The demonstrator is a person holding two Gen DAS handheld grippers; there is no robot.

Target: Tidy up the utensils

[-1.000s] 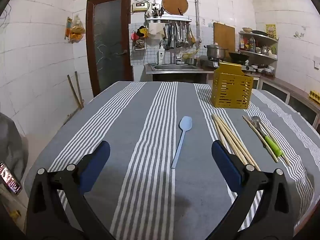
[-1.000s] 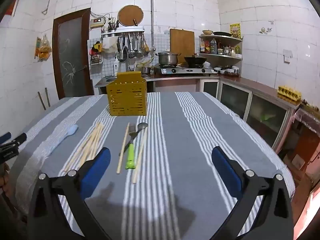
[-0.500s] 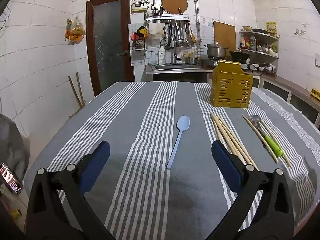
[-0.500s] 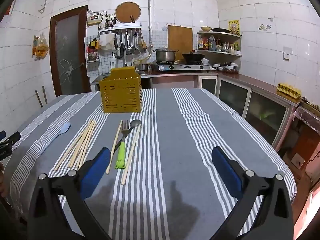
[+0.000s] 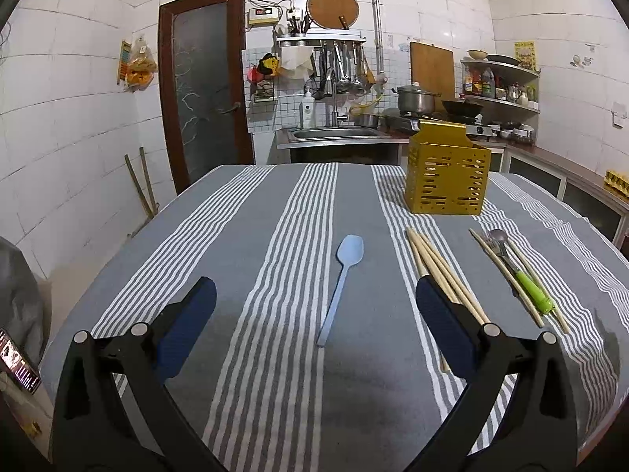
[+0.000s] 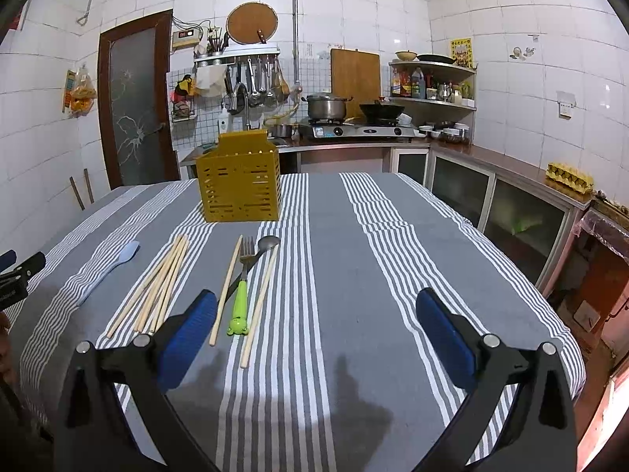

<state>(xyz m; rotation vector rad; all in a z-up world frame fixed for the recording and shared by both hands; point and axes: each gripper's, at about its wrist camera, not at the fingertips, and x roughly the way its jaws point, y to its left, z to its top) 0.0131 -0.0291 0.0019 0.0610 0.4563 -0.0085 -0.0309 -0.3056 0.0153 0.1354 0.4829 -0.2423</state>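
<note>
A yellow slotted utensil holder [image 5: 447, 179] [image 6: 240, 181] stands upright on the striped tablecloth. A pale blue spoon [image 5: 341, 285] [image 6: 110, 267] lies straight ahead of my left gripper [image 5: 316, 306], which is open and empty above the cloth. A bundle of wooden chopsticks [image 5: 440, 271] [image 6: 157, 287] lies right of the spoon. A green-handled fork [image 6: 240, 291] [image 5: 525, 279], a metal spoon [image 6: 267, 244] and two loose chopsticks lie together. My right gripper [image 6: 316, 306] is open and empty, right of that group.
The table [image 6: 393, 275] has a grey and white striped cloth and drops off at the right and near edges. A kitchen counter with sink and stove [image 6: 354, 129] stands behind. My left gripper's tip shows at the right wrist view's left edge [image 6: 19, 271].
Both views have shifted slightly; the utensils sit a little lower and nearer in the right wrist view. Both grippers stay open and nothing on the table has moved.
</note>
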